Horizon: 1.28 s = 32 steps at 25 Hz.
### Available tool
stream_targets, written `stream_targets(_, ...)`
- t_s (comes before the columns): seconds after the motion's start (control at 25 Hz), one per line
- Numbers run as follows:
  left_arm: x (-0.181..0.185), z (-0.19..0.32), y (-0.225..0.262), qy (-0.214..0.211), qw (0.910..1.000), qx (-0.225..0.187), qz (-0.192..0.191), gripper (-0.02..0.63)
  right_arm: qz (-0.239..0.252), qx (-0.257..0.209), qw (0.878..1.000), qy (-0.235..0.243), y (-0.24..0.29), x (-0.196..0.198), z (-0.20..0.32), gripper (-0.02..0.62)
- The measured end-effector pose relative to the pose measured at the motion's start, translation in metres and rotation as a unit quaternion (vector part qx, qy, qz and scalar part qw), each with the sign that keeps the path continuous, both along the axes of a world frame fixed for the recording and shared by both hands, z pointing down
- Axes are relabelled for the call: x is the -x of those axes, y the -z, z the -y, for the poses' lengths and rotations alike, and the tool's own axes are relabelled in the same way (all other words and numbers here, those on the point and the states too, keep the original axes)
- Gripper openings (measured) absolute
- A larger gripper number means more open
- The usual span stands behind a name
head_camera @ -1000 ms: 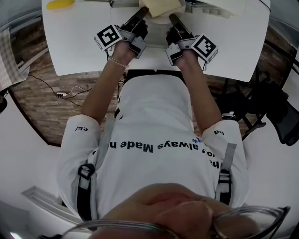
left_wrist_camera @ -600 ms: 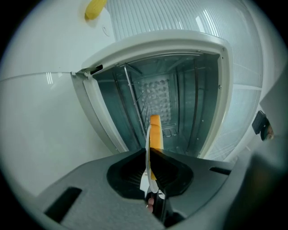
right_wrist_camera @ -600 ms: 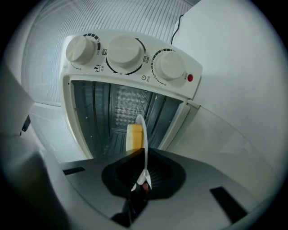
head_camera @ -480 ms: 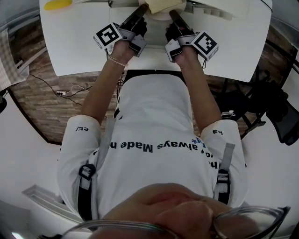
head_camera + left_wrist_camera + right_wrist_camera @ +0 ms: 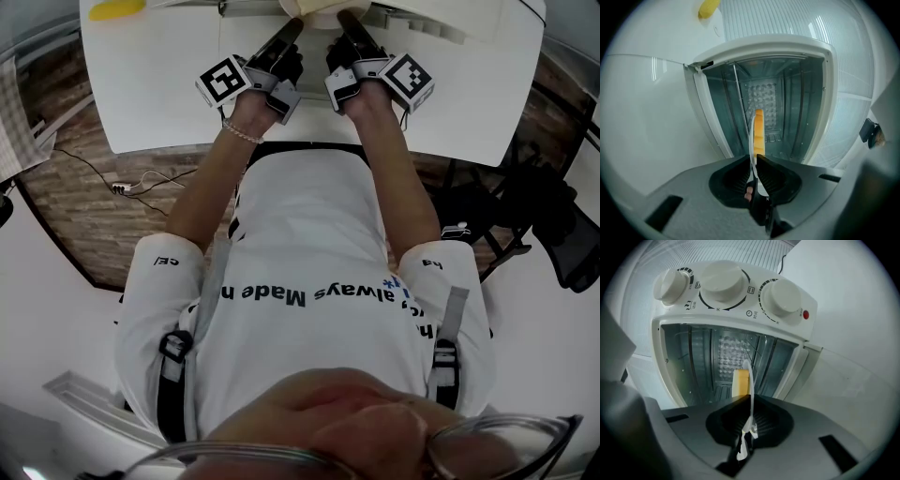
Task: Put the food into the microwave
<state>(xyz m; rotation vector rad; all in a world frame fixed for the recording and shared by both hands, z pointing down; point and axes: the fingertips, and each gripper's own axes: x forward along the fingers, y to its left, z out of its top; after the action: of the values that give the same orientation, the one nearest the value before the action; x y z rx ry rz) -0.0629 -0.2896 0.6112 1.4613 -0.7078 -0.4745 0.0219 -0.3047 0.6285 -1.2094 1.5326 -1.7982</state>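
A white plate (image 5: pixel 319 17) with a yellow-orange piece of food (image 5: pixel 759 131) is held level between both grippers. My left gripper (image 5: pixel 289 28) is shut on the plate's left rim (image 5: pixel 751 140), and my right gripper (image 5: pixel 345 19) is shut on its right rim (image 5: pixel 749 385). Seen edge-on in both gripper views, the plate points into the open white microwave (image 5: pixel 826 89). The food (image 5: pixel 740 382) sits at the mouth of the metal cavity (image 5: pixel 701 357). In the head view only the plate's near edge shows at the top of the frame.
The microwave door (image 5: pixel 647 122) is swung open to the left; in the right gripper view the door (image 5: pixel 848 380) fills the right side. Three white knobs (image 5: pixel 724 281) sit on the control panel. A yellow object (image 5: pixel 119 8) lies at the white table's (image 5: pixel 159 84) far left.
Both grippers have moved forward and closer together, carrying the plate further away from the person toward the microwave opening. Less of the plate shows in the head view.
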Motion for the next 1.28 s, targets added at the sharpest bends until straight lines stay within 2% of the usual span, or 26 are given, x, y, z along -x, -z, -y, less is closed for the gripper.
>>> stream_targets(0.12, -0.003, -0.001, 0.0, -0.008, 0.9999, -0.004, -0.006, 0.02, 0.002, 0.0, 1.0, -0.005, 0.0, 0.006, 0.005, 0.021)
stream_targets(0.24, 0.002, 0.001, -0.006, -0.011, 0.9999, 0.003, 0.012, 0.02, 0.006, -0.001, 1.0, -0.01, -0.001, 0.014, 0.009, 0.021)
stream_targets(0.48, 0.009, 0.003, -0.002, 0.005, 0.9998, 0.014, 0.015, 0.018, 0.019, -0.013, 1.0, -0.011, 0.009, 0.022, 0.008, 0.023)
stream_targets(0.64, -0.004, 0.013, -0.004, 0.01, 0.9997, 0.016, 0.013, 0.018, 0.016, -0.014, 1.0, 0.003, 0.009, 0.013, 0.002, 0.025)
stream_targets(0.8, -0.017, 0.025, -0.013, 0.014, 0.9996, 0.023, 0.013, 0.018, 0.034, -0.017, 0.999, 0.016, 0.0, 0.009, -0.001, 0.025)
stream_targets(0.92, -0.018, 0.035, -0.018, 0.016, 0.9995, 0.025, 0.013, 0.018, 0.05, -0.009, 0.999, 0.01, -0.006, 0.011, 0.003, 0.023)
stream_targets(1.28, -0.017, 0.035, -0.01, 0.022, 0.9994, 0.022, 0.013, 0.018, 0.05, -0.017, 0.999, -0.001, 0.005, 0.013, 0.01, 0.021)
